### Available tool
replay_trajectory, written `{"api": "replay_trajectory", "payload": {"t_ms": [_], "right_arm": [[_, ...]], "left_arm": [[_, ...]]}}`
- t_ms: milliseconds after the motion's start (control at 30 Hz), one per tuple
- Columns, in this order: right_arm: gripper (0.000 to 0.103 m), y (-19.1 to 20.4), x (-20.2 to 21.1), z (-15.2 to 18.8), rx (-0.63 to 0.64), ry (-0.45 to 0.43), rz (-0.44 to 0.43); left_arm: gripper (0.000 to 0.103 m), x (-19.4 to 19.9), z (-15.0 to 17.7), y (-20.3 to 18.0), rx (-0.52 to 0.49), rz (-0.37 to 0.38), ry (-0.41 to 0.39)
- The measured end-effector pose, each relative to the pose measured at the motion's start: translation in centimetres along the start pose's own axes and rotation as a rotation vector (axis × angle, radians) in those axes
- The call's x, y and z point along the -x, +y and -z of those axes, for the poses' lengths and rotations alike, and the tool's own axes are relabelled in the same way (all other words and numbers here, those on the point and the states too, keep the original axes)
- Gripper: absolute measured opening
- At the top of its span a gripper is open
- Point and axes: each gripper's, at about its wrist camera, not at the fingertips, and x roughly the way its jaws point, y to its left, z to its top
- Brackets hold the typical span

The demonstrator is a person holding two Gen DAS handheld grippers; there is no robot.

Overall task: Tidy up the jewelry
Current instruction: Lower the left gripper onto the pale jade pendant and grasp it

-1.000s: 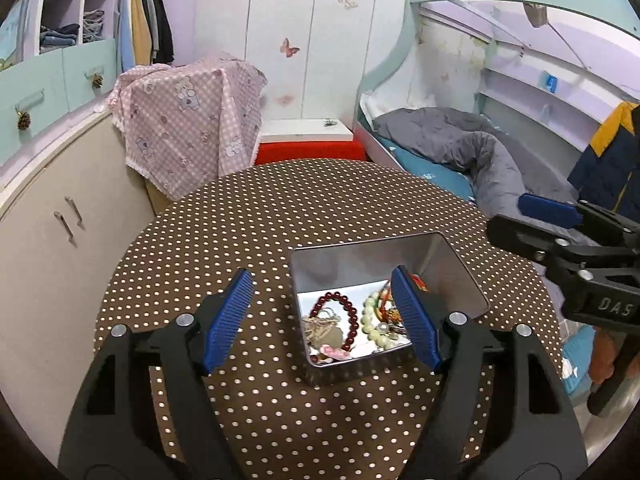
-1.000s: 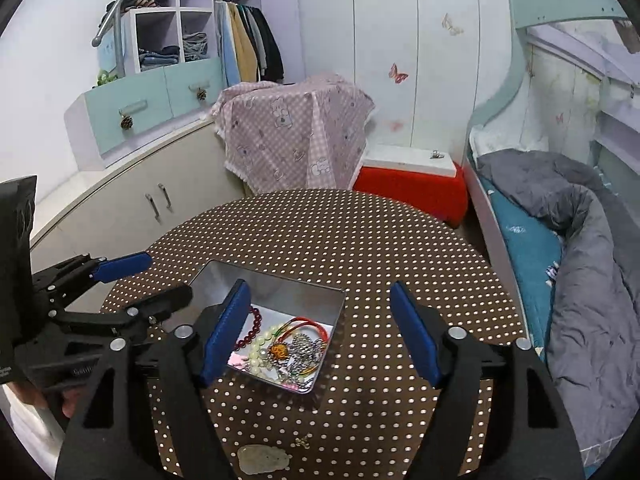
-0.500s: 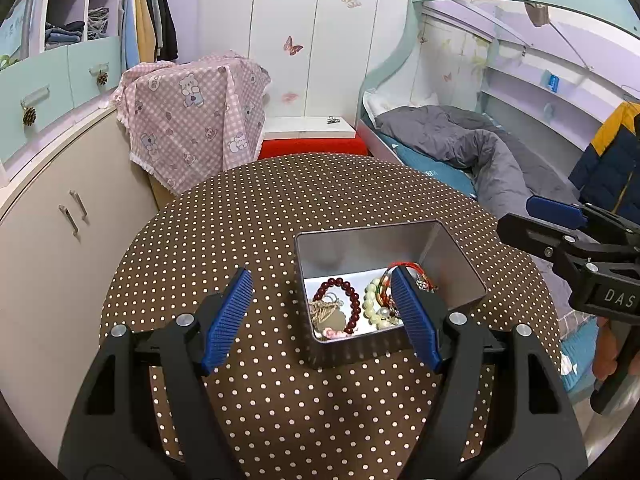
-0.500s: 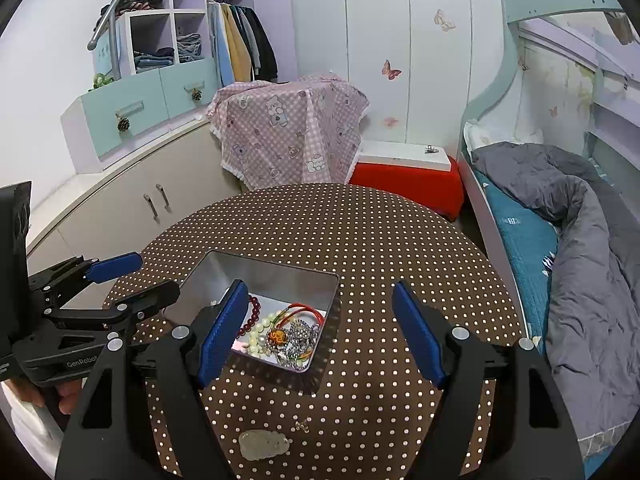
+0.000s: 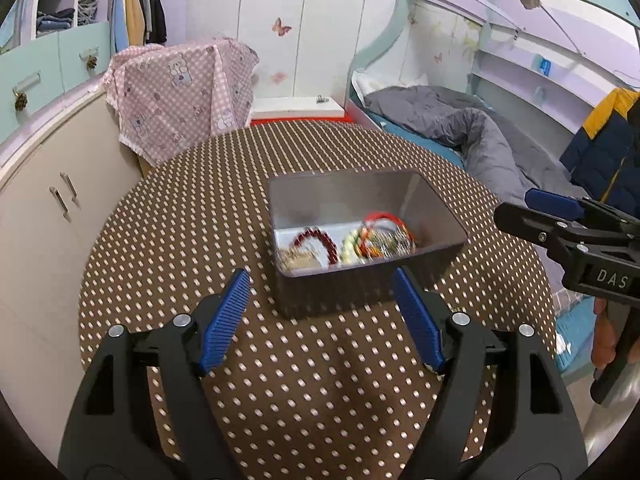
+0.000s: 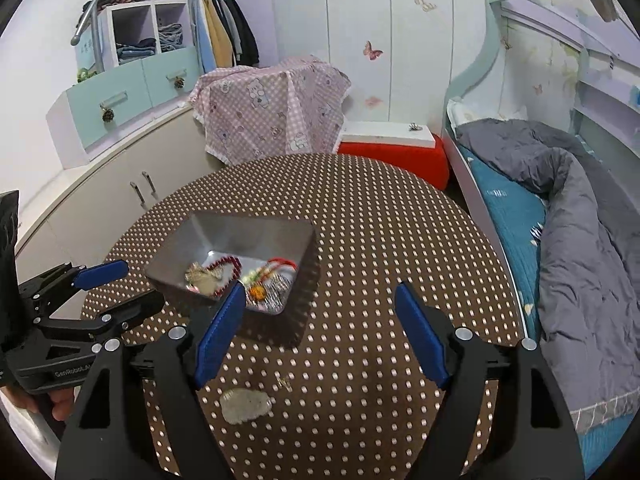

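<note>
An open metal tin (image 5: pixel 360 176) stands on the round table with a brown dotted cloth (image 5: pixel 180 240). Inside lie a dark red bead bracelet (image 5: pixel 316 238), a pale green bead bracelet (image 5: pixel 349 246) and a red cord (image 5: pixel 390 218), tangled together. My left gripper (image 5: pixel 320 280) hovers just in front of the tin, its jaws opening with nothing between them. My right gripper (image 6: pixel 320 290) hangs to the right of the tin (image 6: pixel 256 232), its jaws also opening and empty. A pale stone pendant (image 6: pixel 245 405) and a small gold piece (image 6: pixel 285 383) lie on the cloth below it.
A bed with a grey duvet (image 6: pixel 580 208) runs along the right. A beige cabinet (image 5: pixel 48 208) curves along the left. A pink checked cloth (image 6: pixel 272 112) drapes something behind the table, beside a red box with a white top (image 6: pixel 392 148). A hand (image 6: pixel 24 400) holds the left gripper.
Both grippers drew back toward the near edge of the table and sank a little. The tin now lies beyond the left fingertips instead of between them. Both pairs of jaws stand slightly wider.
</note>
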Motion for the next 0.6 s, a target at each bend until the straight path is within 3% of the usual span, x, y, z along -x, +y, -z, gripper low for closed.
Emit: {"api": "replay_trajectory", "payload": {"t_ms": [333, 600], "right_arm": [[0.076, -2.0, -0.5, 3.6, -0.052, 0.084, 0.037], [0.076, -3.0, -0.9, 5.2, -0.09, 0.126, 0.05]], "left_arm": [[0.076, -1.5, 2.5, -2.0, -0.024, 0.053, 0.093], [0.076, -2.2, 3.5, -4.8, -0.102, 0.113, 0.117]]}}
